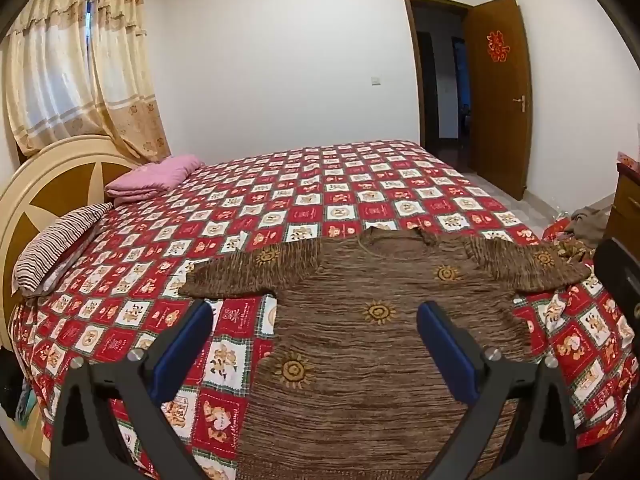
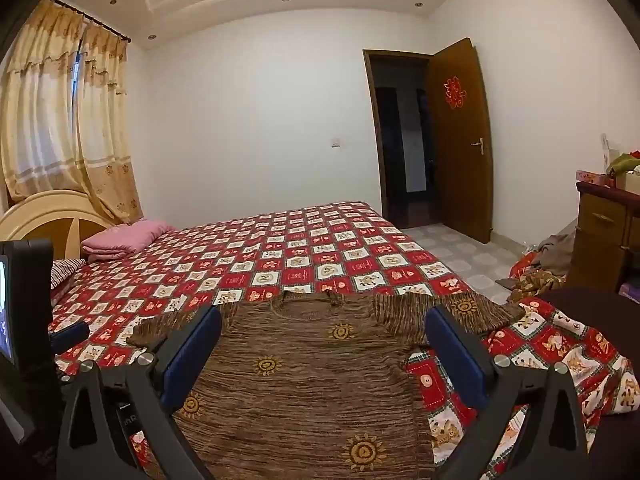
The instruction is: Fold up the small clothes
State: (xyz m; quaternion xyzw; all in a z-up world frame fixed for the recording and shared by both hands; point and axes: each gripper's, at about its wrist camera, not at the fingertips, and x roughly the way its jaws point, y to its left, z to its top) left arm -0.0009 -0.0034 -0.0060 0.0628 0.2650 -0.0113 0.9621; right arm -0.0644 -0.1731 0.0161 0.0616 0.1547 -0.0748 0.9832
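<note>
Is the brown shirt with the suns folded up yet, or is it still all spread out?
Spread out. The brown shirt lies flat on the bed, both sleeves stretched sideways, neck hole showing, no fold anywhere in view.

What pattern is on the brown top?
Yellow sun motifs on streaky brown top, clearest in left wrist view.

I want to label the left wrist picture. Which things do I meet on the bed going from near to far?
Left gripper with open jaws → brown shirt with sun motifs, lying flat → bare stretch of the red checked bedspread → far edge of the bed → white wall.
</note>
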